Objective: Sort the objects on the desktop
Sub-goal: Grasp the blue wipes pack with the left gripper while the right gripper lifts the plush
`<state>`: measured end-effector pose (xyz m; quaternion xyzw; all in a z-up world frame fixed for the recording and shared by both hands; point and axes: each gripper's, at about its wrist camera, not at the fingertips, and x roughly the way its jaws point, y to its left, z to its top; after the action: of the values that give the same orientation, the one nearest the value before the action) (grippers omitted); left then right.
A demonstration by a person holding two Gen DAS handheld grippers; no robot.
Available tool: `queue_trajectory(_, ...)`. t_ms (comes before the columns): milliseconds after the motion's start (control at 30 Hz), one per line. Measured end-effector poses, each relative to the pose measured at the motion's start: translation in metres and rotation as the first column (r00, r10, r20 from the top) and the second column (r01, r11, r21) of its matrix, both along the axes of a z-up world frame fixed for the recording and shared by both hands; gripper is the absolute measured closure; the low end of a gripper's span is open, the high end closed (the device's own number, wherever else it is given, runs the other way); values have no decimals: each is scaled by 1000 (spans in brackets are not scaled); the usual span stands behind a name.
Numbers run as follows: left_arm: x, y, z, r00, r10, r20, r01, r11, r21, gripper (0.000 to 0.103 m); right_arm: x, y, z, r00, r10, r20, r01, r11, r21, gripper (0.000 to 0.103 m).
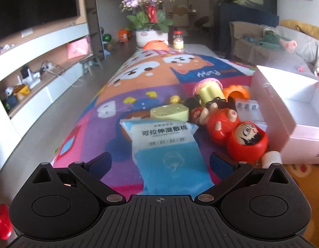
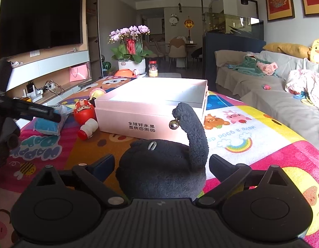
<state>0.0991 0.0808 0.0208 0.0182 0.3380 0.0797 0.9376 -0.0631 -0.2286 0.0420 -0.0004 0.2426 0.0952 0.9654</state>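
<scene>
The left gripper (image 1: 160,161) is spread wide around the wet-cotton pack (image 1: 166,144); the right gripper (image 2: 161,163) brackets the black plush (image 2: 163,165), contact unclear. Slippery film may slide out.

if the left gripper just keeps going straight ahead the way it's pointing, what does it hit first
The blue and white wet cotton pack probably. It already lies between the open fingers of the left gripper, running forward. Past it sits the pale green case, though depth is hard to judge.

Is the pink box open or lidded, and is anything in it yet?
Open: the box has no lid and its white inner walls show. The visible part of its floor is bare; the rest is hidden, so cannot tell.
</scene>
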Motion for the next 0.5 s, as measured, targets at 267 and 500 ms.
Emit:
queue_trajectory(267,-13,2,-4,1000,-20,-2,20,1000,-1,46,6,-3,-2,999,-7,-33,8,1000,22,0)
queue_trajectory(500,-90,-22,3,977,-212,-19,206,964,-166,46,5,2,-2,1000,-12,-24,12,1000,-8,0)
